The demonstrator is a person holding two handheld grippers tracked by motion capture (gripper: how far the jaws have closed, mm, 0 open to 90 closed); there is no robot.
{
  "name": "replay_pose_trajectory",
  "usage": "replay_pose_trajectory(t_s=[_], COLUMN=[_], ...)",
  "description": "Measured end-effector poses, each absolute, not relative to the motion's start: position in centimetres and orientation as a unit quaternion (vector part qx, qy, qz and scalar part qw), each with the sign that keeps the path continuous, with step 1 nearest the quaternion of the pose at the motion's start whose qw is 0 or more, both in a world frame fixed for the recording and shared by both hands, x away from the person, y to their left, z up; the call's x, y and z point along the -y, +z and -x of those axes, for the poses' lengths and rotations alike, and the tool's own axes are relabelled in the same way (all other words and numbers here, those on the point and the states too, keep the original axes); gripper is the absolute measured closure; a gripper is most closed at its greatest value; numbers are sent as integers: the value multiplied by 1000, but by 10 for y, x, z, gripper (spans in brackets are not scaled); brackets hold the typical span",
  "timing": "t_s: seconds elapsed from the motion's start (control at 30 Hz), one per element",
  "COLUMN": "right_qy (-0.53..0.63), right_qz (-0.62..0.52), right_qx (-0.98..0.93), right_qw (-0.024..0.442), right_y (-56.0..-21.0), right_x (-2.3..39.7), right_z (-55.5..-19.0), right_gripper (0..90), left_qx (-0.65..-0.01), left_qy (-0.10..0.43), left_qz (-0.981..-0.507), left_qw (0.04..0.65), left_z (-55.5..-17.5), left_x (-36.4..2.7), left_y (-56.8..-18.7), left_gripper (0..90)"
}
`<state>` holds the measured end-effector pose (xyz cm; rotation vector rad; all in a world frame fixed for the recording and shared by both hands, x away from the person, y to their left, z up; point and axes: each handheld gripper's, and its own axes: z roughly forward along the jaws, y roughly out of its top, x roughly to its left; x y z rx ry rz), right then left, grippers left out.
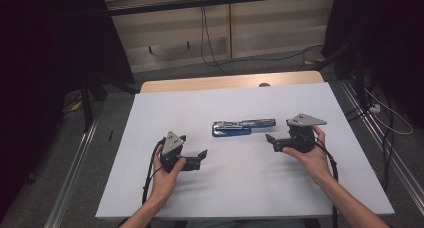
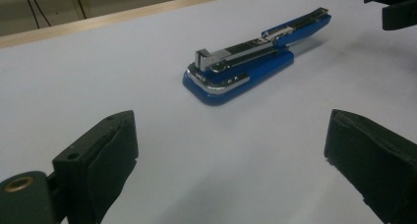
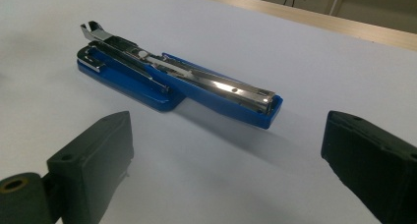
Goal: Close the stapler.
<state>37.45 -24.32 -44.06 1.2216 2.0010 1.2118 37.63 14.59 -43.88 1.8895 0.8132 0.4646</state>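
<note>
Where the table begins: a white sheet (image 1: 240,188) is spread over the wooden table (image 1: 225,82), whose bare edge is seen at the far side.
Left gripper (image 1: 197,157): it is held in the left hand (image 1: 167,174) above the left part of the sheet, pointed to the right; a cable (image 1: 148,175) is trailed back beside the wrist.
Left jaws: they are spread wide in the left gripper view, with bare sheet between them; nothing is held.
Stapler (image 1: 243,127): it is laid flat on the sheet near the middle, between the two grippers and a little beyond them, with its long side running left to right. It is touched by neither gripper. Its blue base and its shiny metal top are seen in both gripper views (image 2: 251,62) (image 3: 172,79).
Right gripper (image 1: 274,140): it is held in the right hand (image 1: 312,155), pointed left, just beside the right end of the stapler yet apart from it.
Right jaws: they are spread wide in the right gripper view; nothing is gripped, and the stapler is seen just beyond them.
</note>
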Motion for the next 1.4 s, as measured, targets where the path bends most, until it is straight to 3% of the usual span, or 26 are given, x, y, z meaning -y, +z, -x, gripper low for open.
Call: replay_pose_trajectory(t_s=[0.43, 0.8, 1.13, 1.4], right_qy=[434, 437, 433, 431], right_qz=[-453, -443, -442, -444], right_qx=[-736, -741, -747, -750], right_qw=[254, 252, 242, 233], right_y=[-443, -443, -444, -446], right_x=[247, 248, 249, 253], right_z=[-377, -378, -380, -378], right_gripper=[174, 356, 584, 837], left_qx=[-310, -289, -298, -306], left_qy=[210, 212, 217, 210], left_qz=[-779, -789, -778, -779], left_qw=[502, 498, 509, 506], left_z=[-400, -424, -431, -434], left_x=[-122, -92, -84, -85], left_y=[-434, -431, -428, -433], left_gripper=[46, 61, 105, 105])
